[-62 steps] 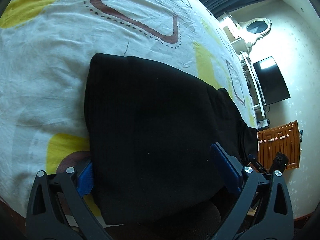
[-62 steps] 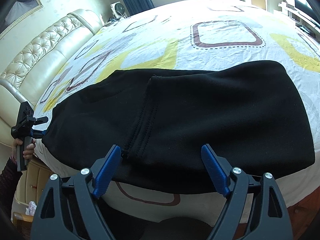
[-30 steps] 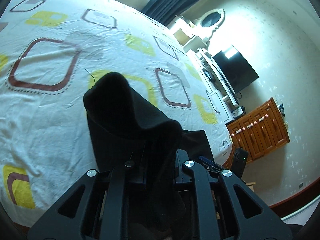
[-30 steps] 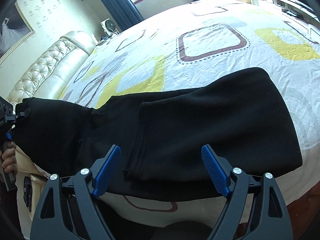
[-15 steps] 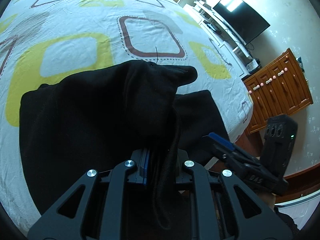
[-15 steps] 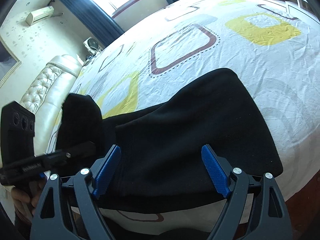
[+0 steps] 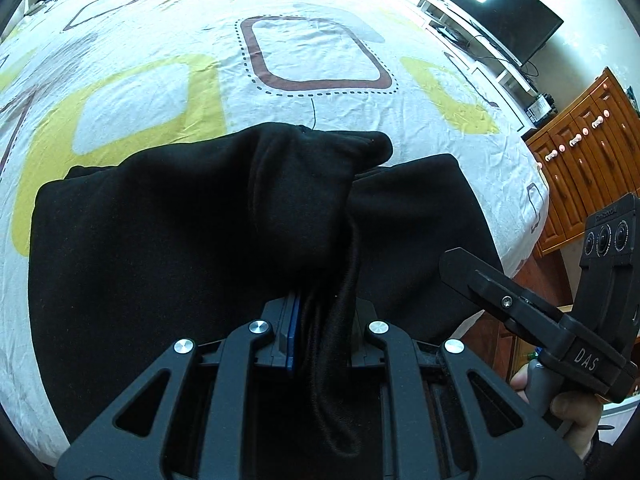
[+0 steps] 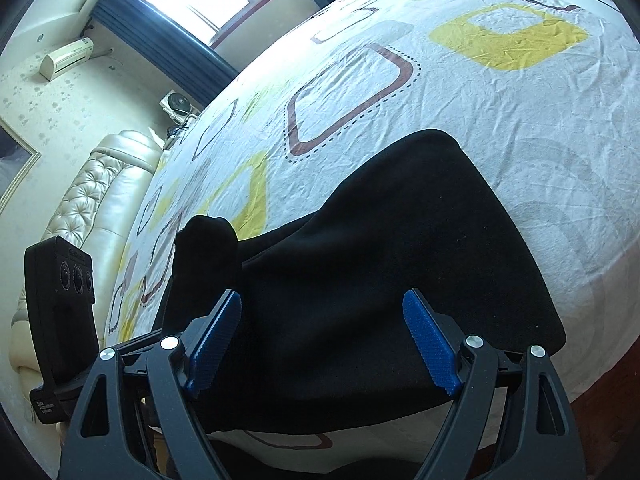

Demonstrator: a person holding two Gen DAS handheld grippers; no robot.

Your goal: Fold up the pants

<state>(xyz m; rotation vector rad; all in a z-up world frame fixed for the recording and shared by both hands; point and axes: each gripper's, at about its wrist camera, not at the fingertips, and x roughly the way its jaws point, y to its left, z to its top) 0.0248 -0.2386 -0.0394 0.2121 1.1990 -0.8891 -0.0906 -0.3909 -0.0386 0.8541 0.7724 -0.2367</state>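
Observation:
Black pants [image 7: 168,240] lie on the patterned bed sheet [image 7: 312,52] near the bed's front edge. My left gripper [image 7: 324,320] is shut on a bunched end of the pants and holds it lifted over the flat part. In the right wrist view the pants [image 8: 400,248] spread under my right gripper [image 8: 324,340], which is open with its blue pads [image 8: 428,344] just above the cloth. The lifted end [image 8: 204,248] shows at the left, with the left gripper's body [image 8: 60,308] beside it. The right gripper's body [image 7: 560,320] shows at the right of the left wrist view.
A padded cream headboard [image 8: 100,200] lies at the left. A wooden drawer cabinet [image 7: 580,152] and a TV [image 7: 508,12] stand beyond the bed's right side. A window with dark curtains [image 8: 208,4] is at the back. The bed edge [image 8: 600,308] drops off close by.
My left gripper shut on one end of the pants, lifted it and carried it over the flat part toward the right gripper. The right gripper stayed open over the pants.

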